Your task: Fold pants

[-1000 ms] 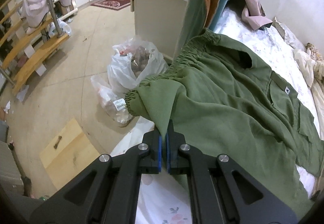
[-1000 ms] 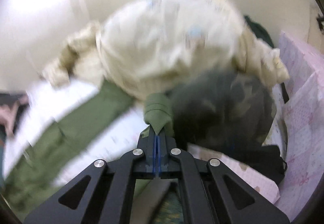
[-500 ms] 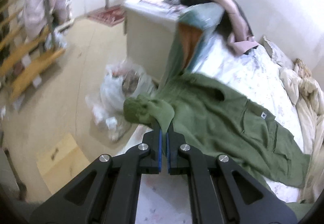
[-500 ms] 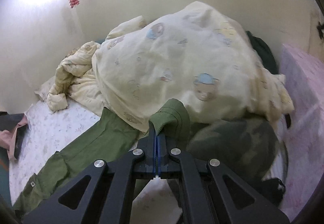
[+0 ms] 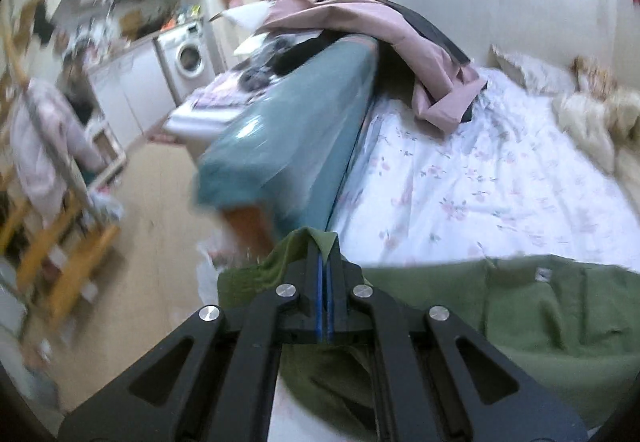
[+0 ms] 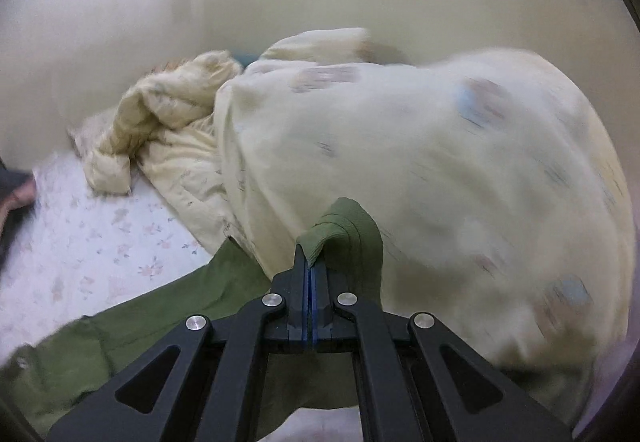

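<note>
Bedside: pants (image 5: 540,306) (gripper-clamped, both)

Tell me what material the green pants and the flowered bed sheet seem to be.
The olive green pants look like matte woven cotton or a blend: soft creases, no shine. The white flowered bed sheet looks like thin printed cotton, matte, finely wrinkled. Neither fibre is certain.

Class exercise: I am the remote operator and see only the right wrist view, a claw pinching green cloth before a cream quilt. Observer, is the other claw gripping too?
Observer: Yes, the left claw is shut on the green pants.
Operator: What lies past it?
Observer: A teal cover draped beside the bed, with a pink garment on top.
Operator: Anything further off?
Observer: A washing machine against the far wall.
</note>
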The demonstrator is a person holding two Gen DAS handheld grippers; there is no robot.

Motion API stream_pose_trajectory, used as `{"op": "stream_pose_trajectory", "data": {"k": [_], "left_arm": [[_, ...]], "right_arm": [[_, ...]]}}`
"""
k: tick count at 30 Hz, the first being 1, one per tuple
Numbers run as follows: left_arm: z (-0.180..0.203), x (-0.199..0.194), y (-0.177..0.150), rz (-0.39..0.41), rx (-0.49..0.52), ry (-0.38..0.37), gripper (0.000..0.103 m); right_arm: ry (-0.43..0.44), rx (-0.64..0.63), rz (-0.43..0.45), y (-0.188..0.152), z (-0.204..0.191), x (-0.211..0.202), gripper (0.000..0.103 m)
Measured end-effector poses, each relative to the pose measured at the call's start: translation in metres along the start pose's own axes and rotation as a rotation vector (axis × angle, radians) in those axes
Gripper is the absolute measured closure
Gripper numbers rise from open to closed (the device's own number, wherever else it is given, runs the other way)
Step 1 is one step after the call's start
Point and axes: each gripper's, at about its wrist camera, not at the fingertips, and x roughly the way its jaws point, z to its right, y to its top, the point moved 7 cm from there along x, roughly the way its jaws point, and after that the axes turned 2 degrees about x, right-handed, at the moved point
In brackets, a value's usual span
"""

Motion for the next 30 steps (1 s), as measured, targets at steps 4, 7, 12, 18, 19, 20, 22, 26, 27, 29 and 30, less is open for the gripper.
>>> {"op": "stream_pose_trajectory", "data": {"k": [4,7,12,18,19,20,22,26,27,29,30], "left_arm": [[0.048,0.059,0.028,0.009,0.128,0.073,0.103],[0.09,0.106,0.036,0.011,0.26,0.096,0.102],[0.129,0.152,0.026,-0.034,0.395,0.154,0.099],[0.117,0.173,0.016,-0.102,0.293,0.139,0.0],[0.113,0.175,0.014,-0.116,0.268,0.121,0.0],[0.107,0.177,0.009,-0.151,0.227,0.085,0.0],[0.095,0.172,0.001,-0.181,0.154,0.028,0.0],[0.078,0.127,-0.002,-0.065,0.098,-0.016,0.0],[0.073,0.109,-0.005,-0.029,0.081,-0.043,0.0],[0.058,0.072,-0.021,0.015,0.027,-0.104,0.0],[0.051,0.063,-0.028,0.02,0.011,-0.122,0.0]], "right_arm": [[-0.051,-0.14,-0.037,0.014,-0.05,0.063,0.103],[-0.102,-0.252,-0.102,0.005,-0.082,0.122,0.103],[-0.088,-0.257,-0.286,-0.034,-0.106,0.198,0.095],[-0.068,-0.337,-0.25,-0.043,-0.114,0.2,0.034],[-0.063,-0.336,-0.231,-0.04,-0.112,0.194,0.033],[-0.04,-0.325,-0.22,-0.037,-0.109,0.188,0.033],[0.02,-0.273,-0.21,-0.033,-0.101,0.173,0.033],[0.163,-0.119,-0.107,-0.027,-0.089,0.132,0.027],[0.197,-0.06,-0.071,-0.029,-0.081,0.117,0.018],[0.236,0.048,-0.068,-0.044,-0.069,0.101,0.015],[0.256,0.08,-0.094,-0.055,-0.065,0.098,0.015]]}}
